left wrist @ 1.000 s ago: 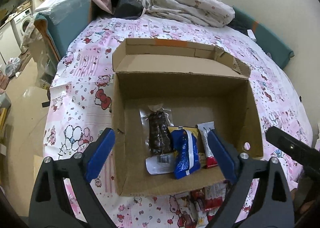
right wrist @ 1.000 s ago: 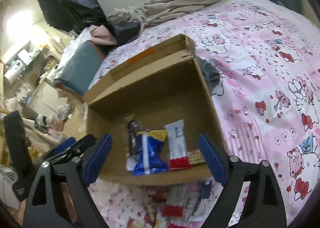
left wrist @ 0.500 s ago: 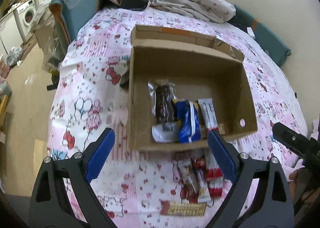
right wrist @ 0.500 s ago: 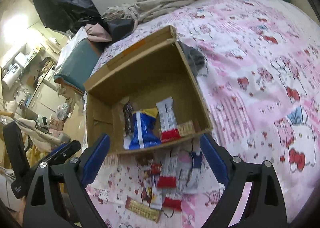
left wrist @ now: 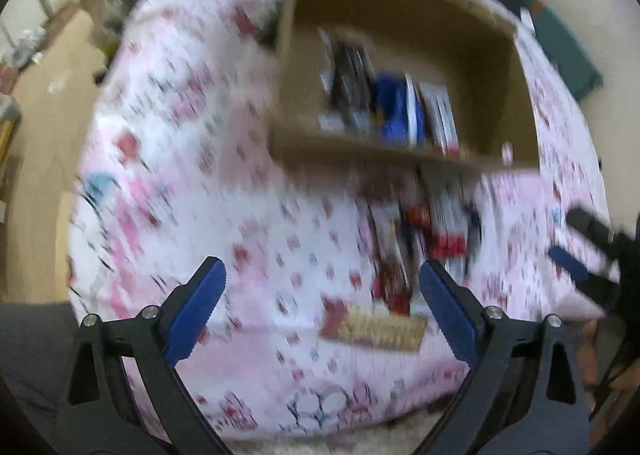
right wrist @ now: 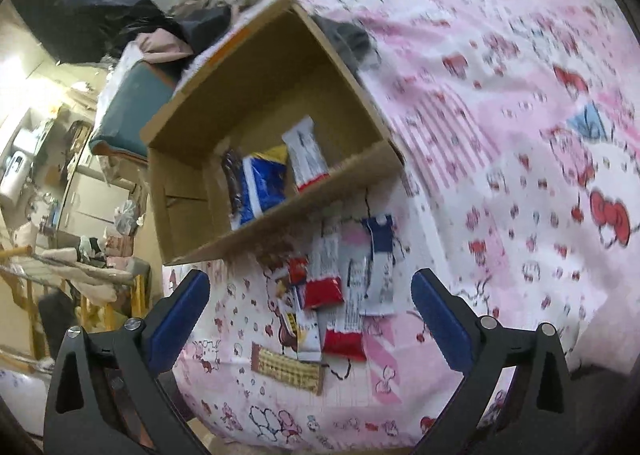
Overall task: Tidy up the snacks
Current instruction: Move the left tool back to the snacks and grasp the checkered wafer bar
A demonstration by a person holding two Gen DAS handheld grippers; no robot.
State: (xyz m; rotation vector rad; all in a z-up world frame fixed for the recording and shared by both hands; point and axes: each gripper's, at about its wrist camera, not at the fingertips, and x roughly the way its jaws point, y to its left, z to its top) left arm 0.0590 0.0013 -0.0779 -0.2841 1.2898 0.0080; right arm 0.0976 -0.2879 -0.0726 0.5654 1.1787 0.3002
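Bed covered by a pink-and-white cartoon-print sheet (right wrist: 500, 159), bearing all task items. Open brown cardboard box (right wrist: 256, 67) resting on the sheet; also visible, blurred, in the left wrist view (left wrist: 400, 15). Inside the box, side by side: a dark brown snack in clear wrap (right wrist: 232, 179), a blue-and-white snack bag with a yellow top (right wrist: 262, 185), and a white bar wrapper with a red end (right wrist: 307, 159). Just outside the box's near wall, a loose cluster of snacks on the sheet: two white bars with red ends (right wrist: 326, 275), a white-and-navy packet (right wrist: 380, 267), and smaller wrappers overlapping them. Nearest the camera, apart from the cluster, a flat tan wafer pack with brown ends (right wrist: 286, 371).

Left gripper (left wrist: 322, 311) and right gripper (right wrist: 310, 319): each with black arms and blue-padded fingers (right wrist: 180, 319) spread wide apart, holding nothing, above the sheet near the cluster.
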